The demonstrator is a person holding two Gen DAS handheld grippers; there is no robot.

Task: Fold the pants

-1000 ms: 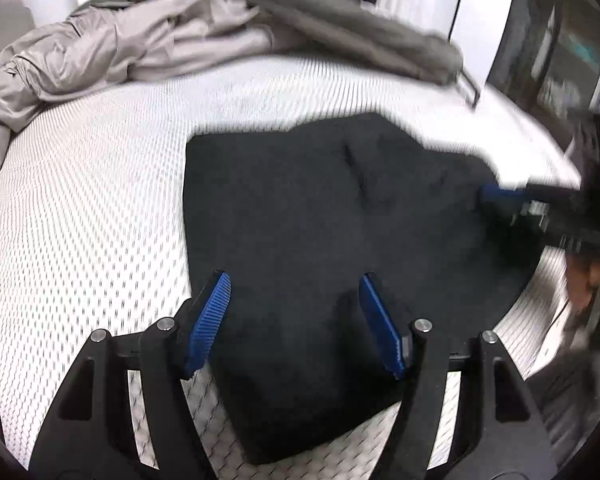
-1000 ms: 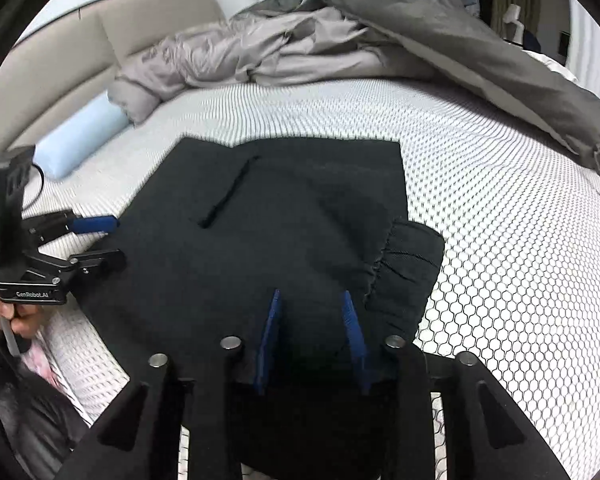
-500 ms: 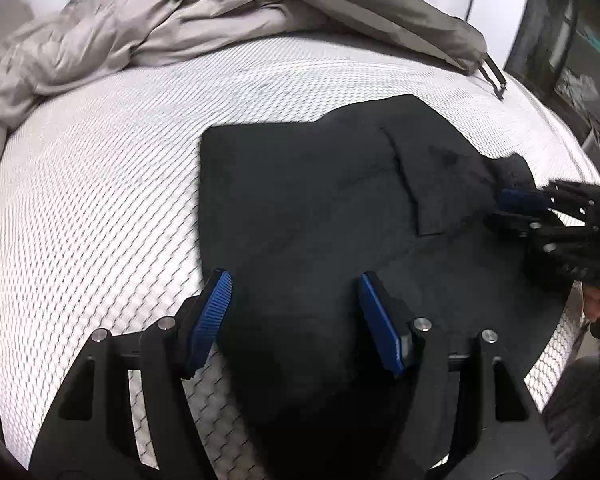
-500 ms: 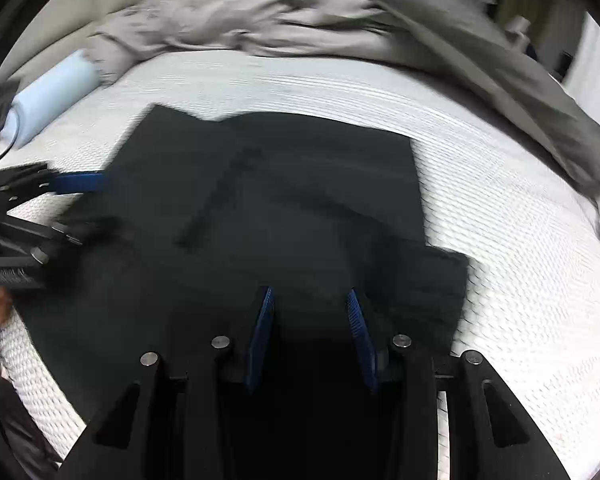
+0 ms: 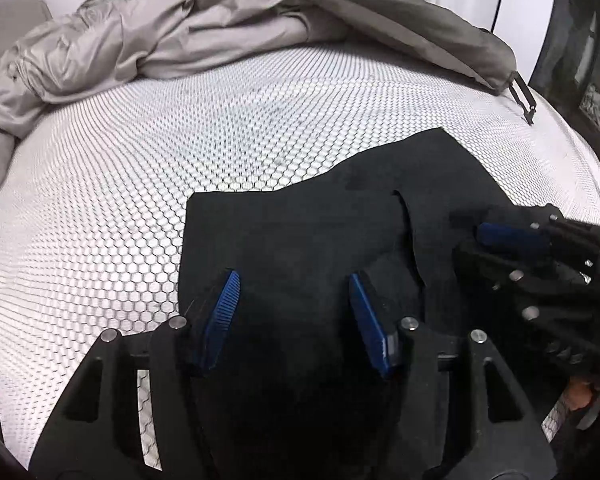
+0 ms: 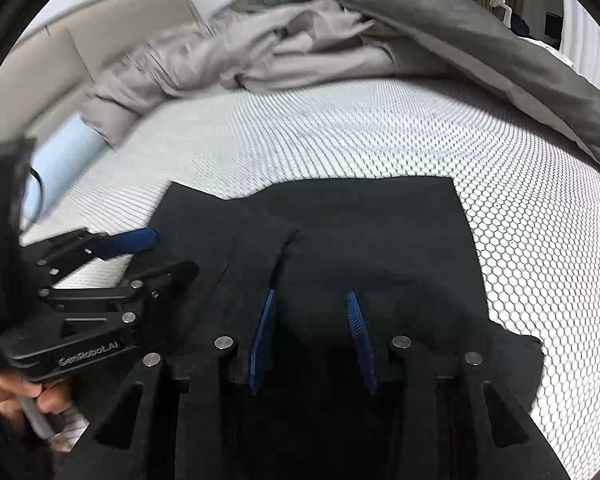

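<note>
Black pants [image 5: 300, 240] lie folded flat on the white honeycomb-mesh bed; they also show in the right wrist view [image 6: 360, 248]. My left gripper [image 5: 294, 296] is open, its blue pads spread just above the pants' near edge, holding nothing. My right gripper [image 6: 312, 316] is open a moderate width over the pants' near part, with no cloth seen between the pads. The right gripper also shows in the left wrist view [image 5: 512, 240] at the right side. The left gripper also shows in the right wrist view [image 6: 140, 256] at the left.
A crumpled grey jacket [image 5: 140, 40] and a dark olive garment [image 5: 380, 12] lie at the far side of the bed [image 5: 100, 180]. A light blue roll [image 6: 64, 152] lies at the left by the beige headboard [image 6: 40, 60]. The bed edge drops off on the right.
Both grippers have shifted over the pants; the left view has swung left and the right gripper has come closer. The right gripper's jaws have widened a little.
</note>
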